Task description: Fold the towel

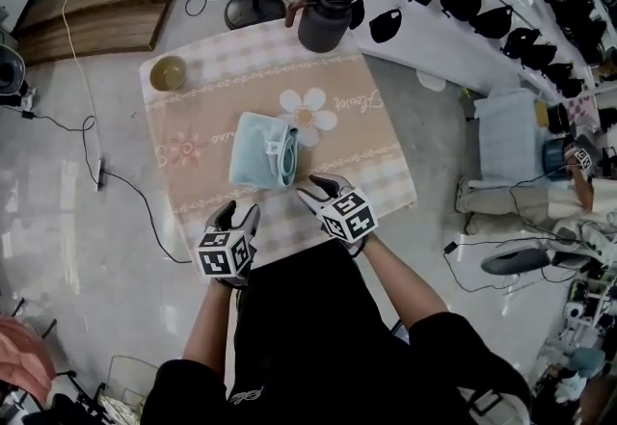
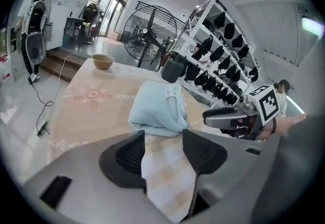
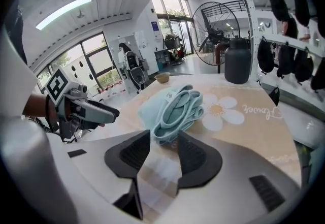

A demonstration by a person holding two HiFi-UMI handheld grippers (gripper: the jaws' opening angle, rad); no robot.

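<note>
- The light-blue towel (image 1: 262, 150) lies folded in a thick bundle mid-counter (image 1: 381, 172), just beside the printed daisy (image 1: 308, 110).
- The left gripper (image 1: 237, 211) and right gripper (image 1: 323, 186) hover short of it, jaws apart and empty.
- It looks soft, light and floppy; the layers would likely slip, so pinch the stacked edges together.

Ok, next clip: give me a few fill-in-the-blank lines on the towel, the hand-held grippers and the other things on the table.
1. The light blue towel lies ____ in the middle of the table.
2. The left hand-held gripper and the right hand-held gripper both have their jaws ____, with nothing between them.
3. In the head view, the bowl stands at the table's far ____ corner.

Missing words: folded; open; left.
</note>
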